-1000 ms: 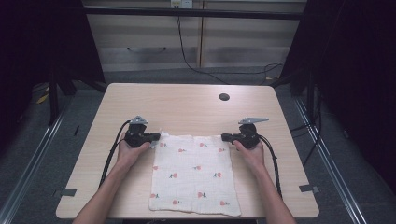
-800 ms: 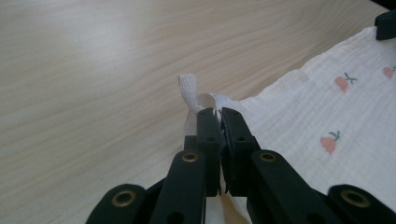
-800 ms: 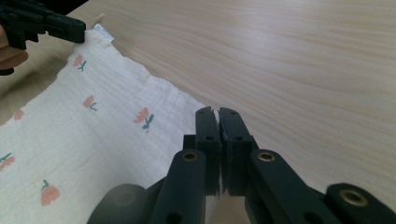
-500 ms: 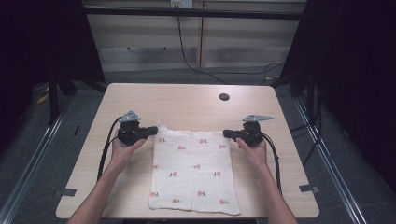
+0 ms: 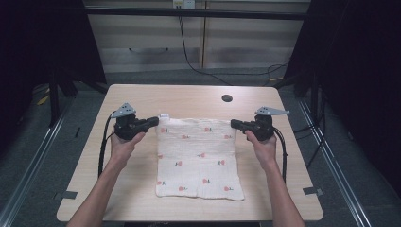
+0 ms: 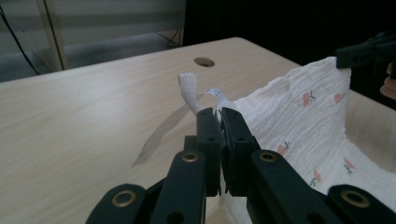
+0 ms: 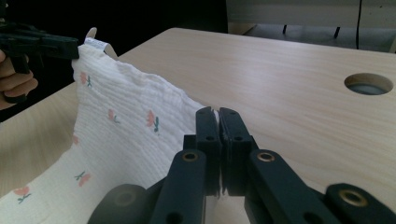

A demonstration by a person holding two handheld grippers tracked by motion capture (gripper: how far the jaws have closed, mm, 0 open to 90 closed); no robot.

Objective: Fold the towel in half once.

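A: Where is the cloth (image 5: 198, 156) against the table's hole (image 5: 227, 98)?

B: It lies on the table (image 5: 142, 97) on the near side of the hole, a white cloth with small red flowers. Its far edge is lifted off the wood, and its near edge lies flat toward the person.

A: And the left gripper (image 5: 152, 122)?

B: It is clamped on the far corner that lies left of the hole. In the left gripper view, its jaws are pressed together on the fabric, with a loop tag (image 6: 189, 88) sticking out past the tips.

A: The right gripper (image 5: 235, 124)?

B: Its jaws are pinched tight on the other far corner, just right of the hole and nearer the person. The cloth's top edge hangs stretched between the two grippers.
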